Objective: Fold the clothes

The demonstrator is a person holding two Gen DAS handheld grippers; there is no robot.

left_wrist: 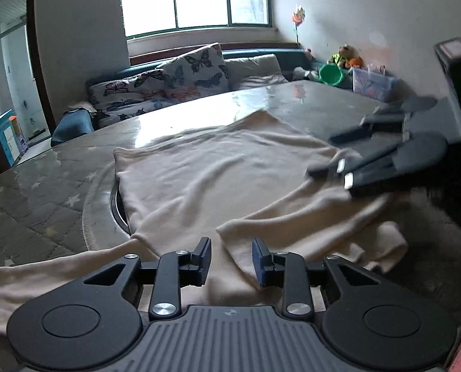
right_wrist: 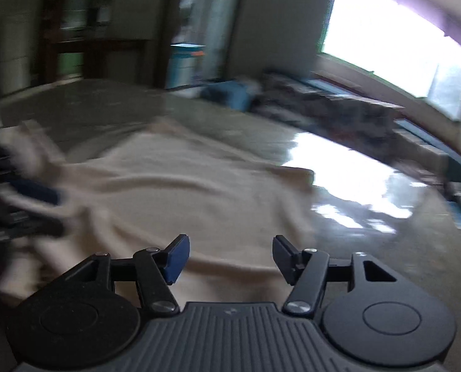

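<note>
A cream garment lies spread on the glossy table, with a sleeve folded across its near right part; it also shows in the right wrist view, blurred. My left gripper is open and empty, just above the garment's near edge. My right gripper is open and empty over the garment's right side; in the left wrist view it hovers above the cloth at the right. The left gripper shows blurred at the left edge of the right wrist view.
The table has a shiny cover and a round inset partly under the garment. A sofa with butterfly cushions runs behind the table under the window. Toys and a green bowl sit at the far right corner.
</note>
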